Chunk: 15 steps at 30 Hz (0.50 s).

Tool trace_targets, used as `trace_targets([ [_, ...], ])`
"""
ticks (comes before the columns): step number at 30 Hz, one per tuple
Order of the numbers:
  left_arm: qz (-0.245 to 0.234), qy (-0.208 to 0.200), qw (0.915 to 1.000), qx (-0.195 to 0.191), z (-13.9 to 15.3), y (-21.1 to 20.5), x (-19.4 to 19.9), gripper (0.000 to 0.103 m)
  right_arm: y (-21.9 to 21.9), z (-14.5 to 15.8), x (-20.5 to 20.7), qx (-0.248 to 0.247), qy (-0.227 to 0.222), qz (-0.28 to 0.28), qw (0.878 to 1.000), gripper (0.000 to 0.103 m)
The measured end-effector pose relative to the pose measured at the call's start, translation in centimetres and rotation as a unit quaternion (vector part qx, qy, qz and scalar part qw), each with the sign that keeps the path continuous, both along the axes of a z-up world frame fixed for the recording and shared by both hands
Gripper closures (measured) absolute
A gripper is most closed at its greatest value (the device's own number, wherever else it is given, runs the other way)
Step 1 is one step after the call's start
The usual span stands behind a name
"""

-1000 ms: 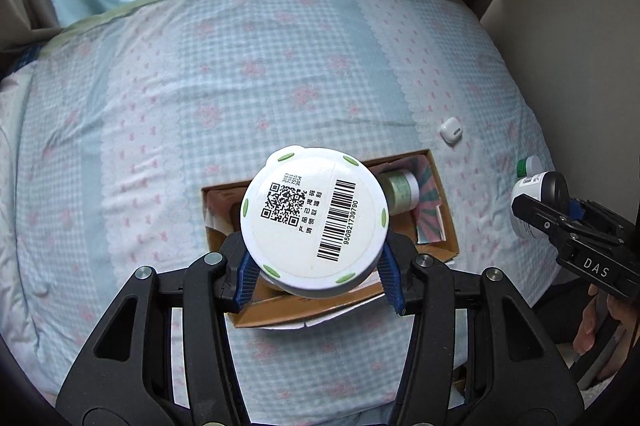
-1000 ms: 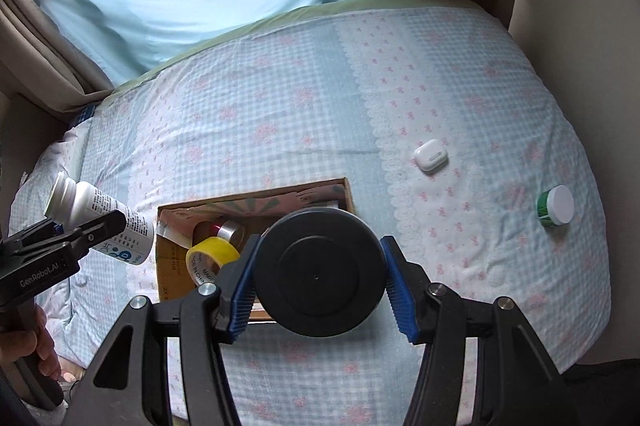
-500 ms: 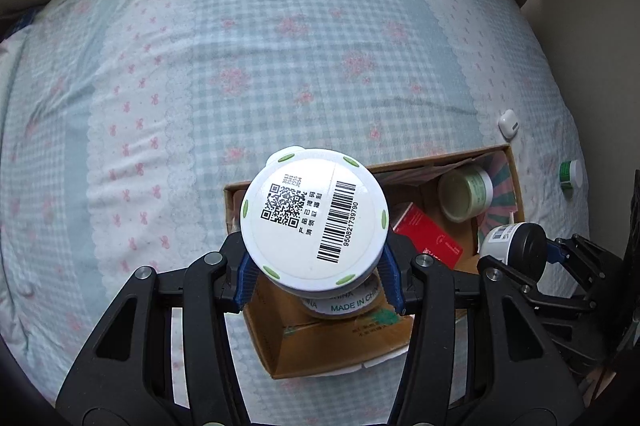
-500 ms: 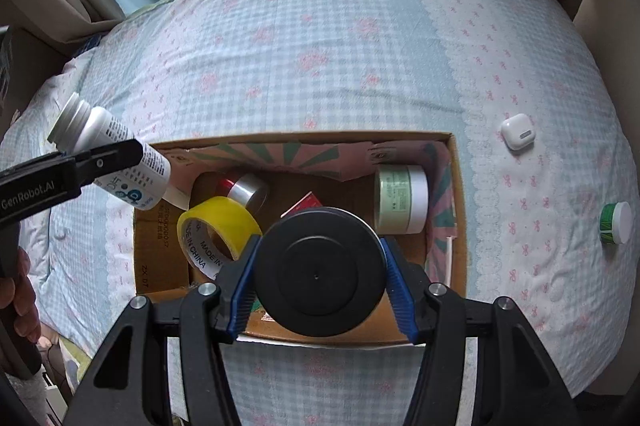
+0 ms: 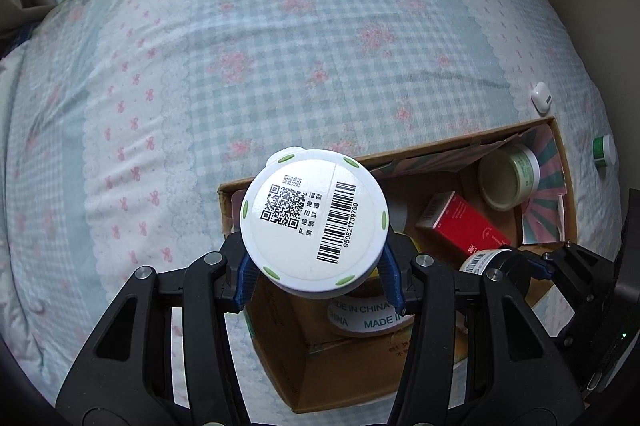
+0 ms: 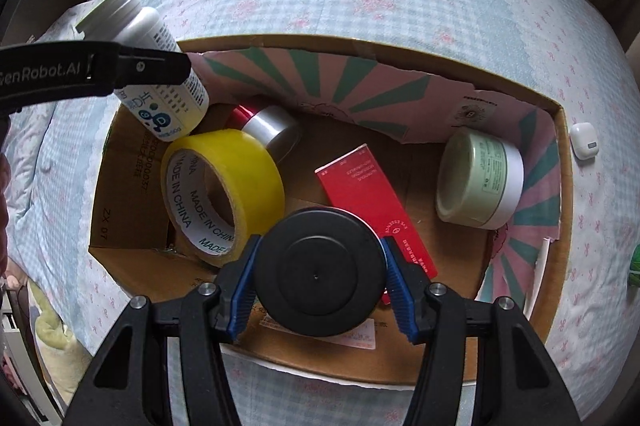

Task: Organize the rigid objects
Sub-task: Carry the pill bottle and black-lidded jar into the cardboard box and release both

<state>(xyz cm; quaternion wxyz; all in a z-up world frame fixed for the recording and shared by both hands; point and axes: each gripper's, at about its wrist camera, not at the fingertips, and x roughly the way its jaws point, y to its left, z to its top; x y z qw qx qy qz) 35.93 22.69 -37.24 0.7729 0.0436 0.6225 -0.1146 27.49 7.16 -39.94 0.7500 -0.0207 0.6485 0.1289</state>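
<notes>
The left tool is clenched on a white bottle, whose barcoded base faces the camera; the bottle hangs tilted over the 9 o'clock end of the box. The right tool grasps a black-based jar above the box's 6 o'clock wall. The open cardboard box sits on a bed with a checked floral cover. Inside it, in the right wrist view, a yellow tape roll leans at 9 o'clock, a red-and-silver can lies just behind it at 11 o'clock, a red carton lies flat in the middle, and a pale green jar rests on its side at 3 o'clock. Outside the box, a white earbud case lies on the bed just beside its 2 o'clock corner, and a green-and-white cap lies near it at 3 o'clock.
</notes>
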Motion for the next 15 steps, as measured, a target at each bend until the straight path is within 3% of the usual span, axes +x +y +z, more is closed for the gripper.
trace_targets([
  [3, -0.010, -0.005, 0.9999, -0.005, 0.2, -0.3, -0.1, 0.053, 0.3, -0.6, -0.3, 0.001, 0.000, 0.004, 1.000, 0.049],
  [4, -0.012, -0.008, 0.9999, -0.003, 0.5, -0.4, -0.1, 0.033, 0.4, -0.7, -0.4, 0.004, 0.001, 0.004, 1.000, 0.047],
  [5, -0.012, -0.015, 0.9998, 0.003, 1.0, -0.5, -0.2, 0.015, 0.4, -0.8, -0.5, 0.012, 0.002, 0.004, 1.000, 0.029],
  [6, -0.013, -0.023, 0.9996, 0.004, 1.5, -0.5, -0.4, 0.001, 0.4, -0.8, -0.7, 0.014, -0.004, 0.005, 1.000, 0.002],
  [15, -0.003, -0.023, 0.9997, -0.010, 2.7, 1.0, -1.8, 0.000, -0.4, 1.7, -2.6, 0.004, -0.037, 0.014, 0.999, 0.000],
])
